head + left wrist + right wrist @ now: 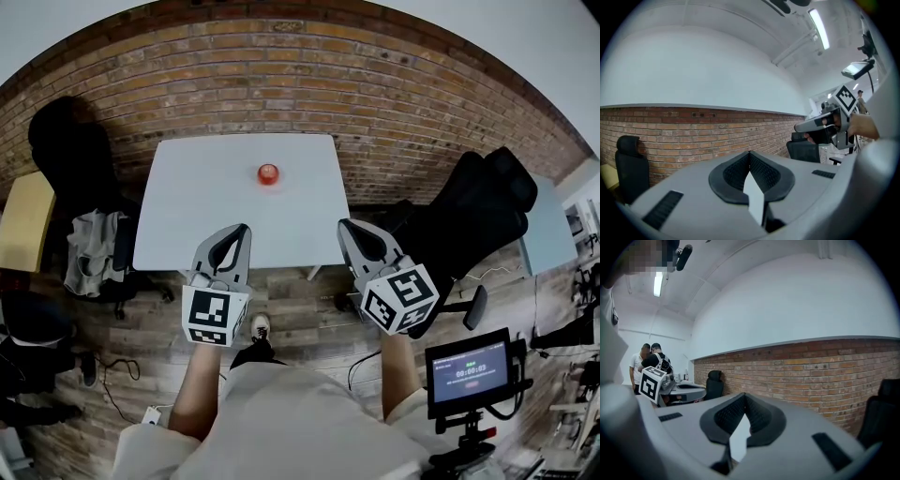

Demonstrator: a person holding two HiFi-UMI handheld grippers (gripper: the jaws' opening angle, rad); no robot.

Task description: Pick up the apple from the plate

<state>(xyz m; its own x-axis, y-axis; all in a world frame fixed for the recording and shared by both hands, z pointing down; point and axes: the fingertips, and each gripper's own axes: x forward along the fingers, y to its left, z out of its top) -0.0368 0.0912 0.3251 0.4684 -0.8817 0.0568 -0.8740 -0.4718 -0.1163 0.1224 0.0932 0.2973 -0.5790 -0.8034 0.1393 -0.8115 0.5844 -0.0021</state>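
Two claws shut tight, nothing between jaws: left claw (243, 231), right claw (345, 227), side by side, tips at near edge of white table (187, 225). Red apple (268, 173) sits toward table's far side, well apart from both.

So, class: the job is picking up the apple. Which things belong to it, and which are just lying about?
Job: apple, white table, left gripper, right gripper.
Lying about: black office chair, screen on a stand, grey clothes.
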